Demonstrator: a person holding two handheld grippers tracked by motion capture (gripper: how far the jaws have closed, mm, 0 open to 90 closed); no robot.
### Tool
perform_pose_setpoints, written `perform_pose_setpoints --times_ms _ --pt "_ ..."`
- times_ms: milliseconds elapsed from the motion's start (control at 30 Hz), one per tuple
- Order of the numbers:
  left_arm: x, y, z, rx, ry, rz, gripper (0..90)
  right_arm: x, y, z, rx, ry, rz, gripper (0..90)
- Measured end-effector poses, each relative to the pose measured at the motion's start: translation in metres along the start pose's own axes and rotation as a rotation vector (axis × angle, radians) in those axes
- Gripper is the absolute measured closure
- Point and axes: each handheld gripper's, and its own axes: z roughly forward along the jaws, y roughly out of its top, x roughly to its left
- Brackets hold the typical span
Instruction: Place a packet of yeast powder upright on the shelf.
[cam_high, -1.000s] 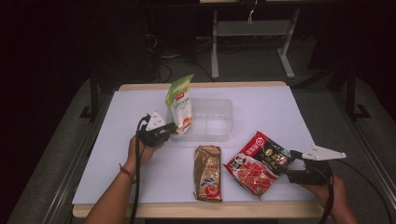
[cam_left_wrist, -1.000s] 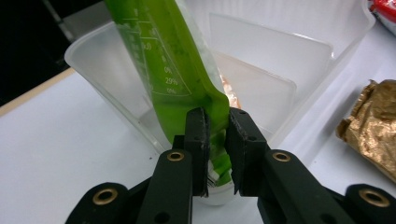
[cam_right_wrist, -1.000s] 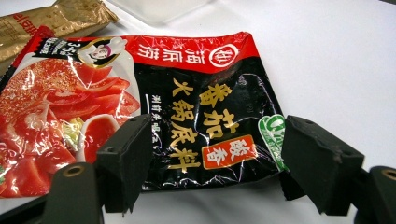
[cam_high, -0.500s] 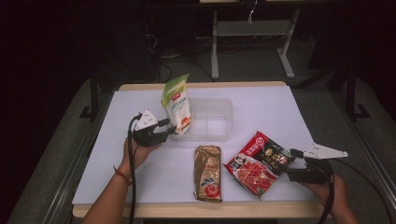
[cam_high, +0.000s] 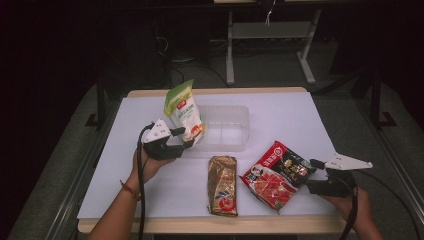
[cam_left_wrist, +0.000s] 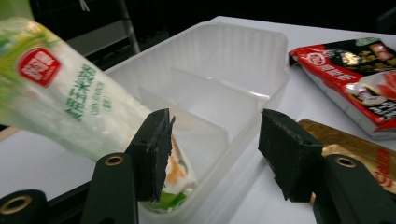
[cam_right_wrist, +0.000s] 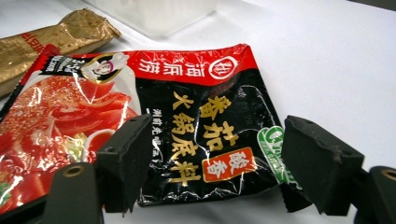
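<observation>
At the table's near edge, the right gripper (cam_high: 316, 175) rests with jaws parted around the red-black packet's (cam_high: 278, 173) corner, not squeezing. Beyond, the left gripper (cam_high: 184, 139) has just been opening, letting go of the green-white pouch (cam_high: 183, 111), propped upright in the clear tray (cam_high: 235, 116).

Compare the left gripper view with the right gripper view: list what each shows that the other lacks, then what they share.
Left gripper view alone: the green-and-white plastic pouch leaning in the clear plastic divided tray, beside one pad of the open left gripper. Right gripper view alone: the open right gripper straddling a packet edge. Shared: the red-and-black foil packet, the gold foil packet, the white table.
</observation>
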Motion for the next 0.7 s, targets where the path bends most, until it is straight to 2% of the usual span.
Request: perform_pose_setpoints --times_ms 233,300,367,500,600,700 --pt "-0.011 0.004 0.001 0.021 -0.043 0.015 41.9 0.000 0.001 0.000 0.001 0.000 0.001 24.4" --pt "-0.012 0.006 0.002 0.021 -0.074 -0.015 41.1 0.002 0.000 -0.001 -0.004 0.001 -0.002 24.4" --pt "-0.015 0.008 0.004 0.020 -0.080 -0.040 39.7 0.004 -0.001 -0.002 0.004 0.001 -0.008 24.4" --pt "-0.021 0.009 0.014 0.050 -0.122 -0.078 37.7 0.003 -0.002 -0.003 -0.001 0.001 0.006 24.4" --pt "-0.029 0.003 0.017 0.083 -0.160 -0.077 36.5 0.004 -0.002 -0.004 -0.001 0.000 -0.001 24.4" --pt "-0.033 -0.006 0.020 0.069 -0.221 -0.138 35.7 0.003 -0.004 -0.006 0.001 -0.008 -0.001 24.4"
